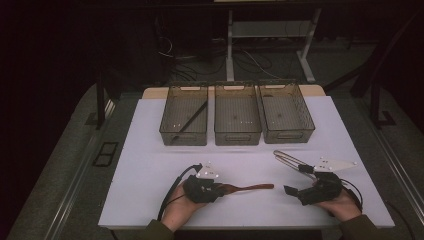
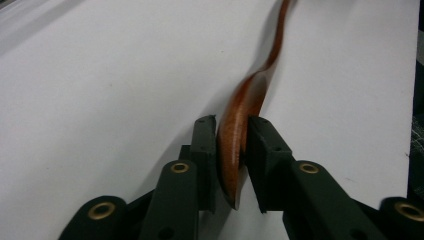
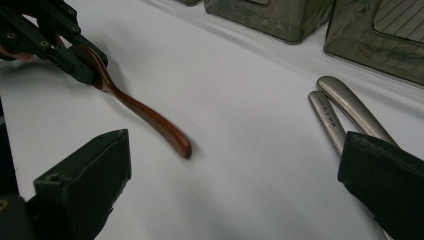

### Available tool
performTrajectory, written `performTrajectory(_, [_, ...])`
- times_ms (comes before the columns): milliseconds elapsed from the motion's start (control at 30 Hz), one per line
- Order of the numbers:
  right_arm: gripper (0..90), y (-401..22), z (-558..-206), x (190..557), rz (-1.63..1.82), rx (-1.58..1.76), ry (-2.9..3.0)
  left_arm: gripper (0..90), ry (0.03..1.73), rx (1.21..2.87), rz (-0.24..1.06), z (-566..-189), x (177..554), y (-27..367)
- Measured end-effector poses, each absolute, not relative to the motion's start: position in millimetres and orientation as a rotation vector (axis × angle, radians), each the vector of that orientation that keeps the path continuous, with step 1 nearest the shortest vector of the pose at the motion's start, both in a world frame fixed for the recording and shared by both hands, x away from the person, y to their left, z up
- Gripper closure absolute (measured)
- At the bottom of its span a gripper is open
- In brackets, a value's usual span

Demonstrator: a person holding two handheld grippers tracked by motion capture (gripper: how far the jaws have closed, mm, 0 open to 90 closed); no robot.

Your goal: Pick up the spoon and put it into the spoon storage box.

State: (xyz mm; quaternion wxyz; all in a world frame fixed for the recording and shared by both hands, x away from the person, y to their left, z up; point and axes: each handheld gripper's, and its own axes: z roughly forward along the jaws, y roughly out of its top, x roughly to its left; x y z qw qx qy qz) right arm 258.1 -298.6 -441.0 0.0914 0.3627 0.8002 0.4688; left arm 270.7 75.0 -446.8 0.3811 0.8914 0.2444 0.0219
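A brown wooden spoon (image 1: 250, 187) lies on the white table, handle pointing right. My left gripper (image 1: 222, 190) is shut on its bowl; in the left gripper view both pads (image 2: 260, 145) press the spoon's bowl (image 2: 245, 105) edge-on. The right gripper view has the spoon (image 3: 150, 117) and the left gripper (image 3: 85, 62) at upper left. My right gripper (image 1: 297, 179) stands open at the right, nothing between its fingers (image 3: 232, 145). Silver metal tongs (image 1: 289, 159) lie just beyond it; one jaw overlaps the tongs' arms (image 3: 340, 107).
Three translucent grey bins stand in a row at the back of the table: left (image 1: 170, 134), middle (image 1: 237, 136), right (image 1: 306, 117). A dark thin stick (image 1: 192, 120) lies slanted in the left bin. The table's front edge (image 1: 240, 226) is close to both hands.
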Motion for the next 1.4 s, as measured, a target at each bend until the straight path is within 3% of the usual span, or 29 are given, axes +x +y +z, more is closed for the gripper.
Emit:
performTrajectory(133, [0.0,-298.5,-441.0,258.0,1.393,1.077,2.378,77.7,0.629,2.274,0.045,-446.5,271.0,75.1])
performTrajectory(1400, [0.0,-292.0,-443.6,258.1,1.380,1.074,2.391,79.1,0.648,2.152,0.056,-426.0,282.8,102.6])
